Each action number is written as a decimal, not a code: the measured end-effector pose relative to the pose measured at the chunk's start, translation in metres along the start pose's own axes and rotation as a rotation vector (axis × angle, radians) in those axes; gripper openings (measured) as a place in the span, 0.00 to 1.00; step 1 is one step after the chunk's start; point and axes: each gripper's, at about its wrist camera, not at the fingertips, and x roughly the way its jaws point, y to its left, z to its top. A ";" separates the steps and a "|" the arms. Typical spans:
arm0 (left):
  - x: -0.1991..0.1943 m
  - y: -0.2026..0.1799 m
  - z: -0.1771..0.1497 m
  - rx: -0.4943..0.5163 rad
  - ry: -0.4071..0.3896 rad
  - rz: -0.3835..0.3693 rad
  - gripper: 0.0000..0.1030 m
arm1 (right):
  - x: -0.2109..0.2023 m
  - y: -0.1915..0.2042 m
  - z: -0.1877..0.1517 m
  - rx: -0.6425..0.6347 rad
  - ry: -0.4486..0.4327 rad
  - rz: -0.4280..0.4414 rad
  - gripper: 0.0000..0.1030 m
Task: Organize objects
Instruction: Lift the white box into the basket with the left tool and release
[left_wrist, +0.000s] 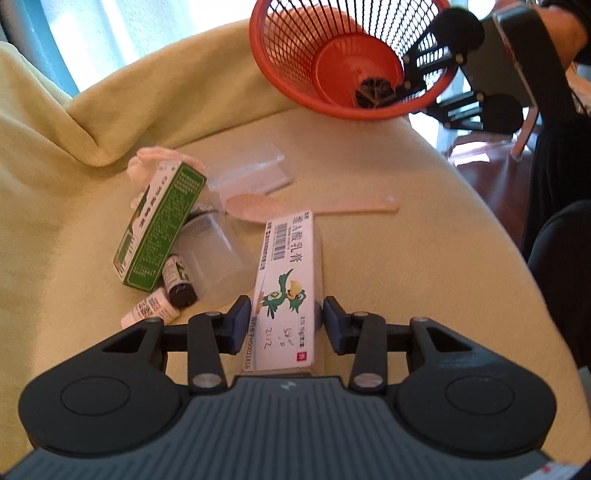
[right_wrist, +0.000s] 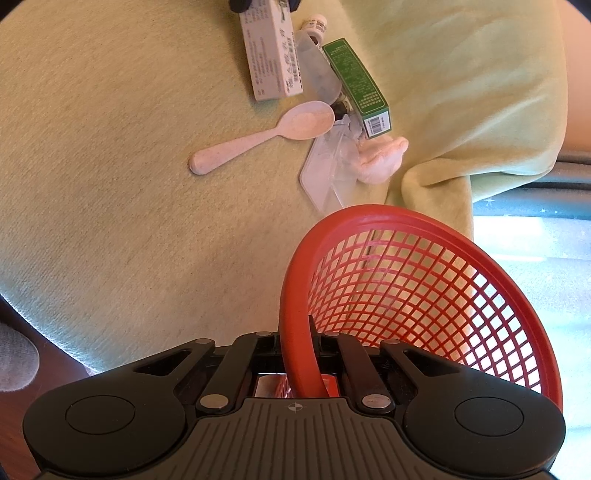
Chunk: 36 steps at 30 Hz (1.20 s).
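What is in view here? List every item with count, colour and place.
white box: 1, white with green bird, between the left fingers
green box: 1, green, leaning on the clutter
clear cup: 1, transparent, beside the green box
small bottles: 2, dark and white, below the green box
spoon: 1, pale pink, on the blanket
basket: 1, red, tilted
blanket: 1, yellow
left gripper: 1, black
right gripper: 1, black, gripping the basket rim

Daylight floods in from behind my red basket (left_wrist: 354, 59), glaring white through its mesh; fisheye edges bend, everything slightly soft.
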 end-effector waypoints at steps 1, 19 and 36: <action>-0.002 -0.001 0.002 0.000 -0.011 0.004 0.36 | 0.000 0.000 0.000 0.002 -0.001 -0.001 0.02; -0.012 -0.008 0.034 -0.009 -0.127 0.018 0.35 | -0.003 0.000 -0.003 0.013 -0.012 -0.009 0.01; 0.007 -0.028 0.138 0.101 -0.269 -0.024 0.35 | -0.007 0.000 -0.001 0.024 -0.009 -0.001 0.01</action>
